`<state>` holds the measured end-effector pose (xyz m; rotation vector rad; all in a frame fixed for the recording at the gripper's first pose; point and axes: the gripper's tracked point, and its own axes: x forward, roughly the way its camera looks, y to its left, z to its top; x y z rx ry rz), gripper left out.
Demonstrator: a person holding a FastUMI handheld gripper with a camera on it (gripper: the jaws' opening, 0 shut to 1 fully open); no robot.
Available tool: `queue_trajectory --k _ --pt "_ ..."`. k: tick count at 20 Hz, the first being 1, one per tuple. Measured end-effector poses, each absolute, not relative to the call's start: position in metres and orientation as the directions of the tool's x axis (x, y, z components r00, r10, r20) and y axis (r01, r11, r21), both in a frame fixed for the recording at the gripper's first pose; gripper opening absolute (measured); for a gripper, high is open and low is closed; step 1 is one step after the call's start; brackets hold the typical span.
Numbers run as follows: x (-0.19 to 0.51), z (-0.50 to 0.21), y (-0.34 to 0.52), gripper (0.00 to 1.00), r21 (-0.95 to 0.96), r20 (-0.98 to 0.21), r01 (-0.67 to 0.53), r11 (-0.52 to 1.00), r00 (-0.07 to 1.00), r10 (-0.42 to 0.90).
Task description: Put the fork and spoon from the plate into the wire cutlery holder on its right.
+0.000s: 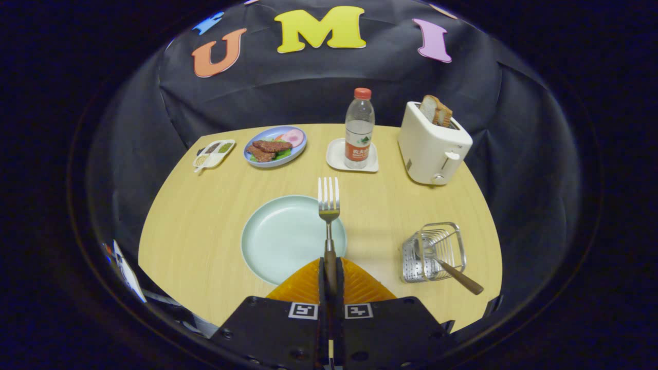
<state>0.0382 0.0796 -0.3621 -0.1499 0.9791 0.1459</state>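
My gripper (329,267) is shut on the brown handle of a metal fork (328,201), which points straight ahead with its tines up, lifted above the right part of the pale green plate (280,236). The plate's surface is bare. To its right stands the wire cutlery holder (434,252), lying tilted on the table. A brown-handled utensil (460,278), probably the spoon, sticks out of the holder toward me and to the right; its head is hidden among the wires.
Beyond the plate stand a water bottle (359,131) on a white coaster, a white toaster (432,146) with bread slices, a blue plate of food (276,145) and a small divided dish (214,154). The round wooden table (205,226) ends close behind the holder.
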Motion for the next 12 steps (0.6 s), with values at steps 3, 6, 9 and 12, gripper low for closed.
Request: queue_trajectory --k 3,6,9,12 --pt "0.028 -0.352 0.045 0.04 -0.067 -0.853 -0.177 0.982 0.52 0.035" --pt "0.012 -0.339 0.016 0.04 -0.071 -0.893 -0.186 0.98 0.45 0.02" --pt "0.005 -0.329 -0.012 0.04 -0.081 -0.915 -0.16 0.984 0.403 -0.01" --pt "-0.001 -0.33 -0.034 0.04 -0.085 -0.941 -0.13 0.988 0.336 -0.036"
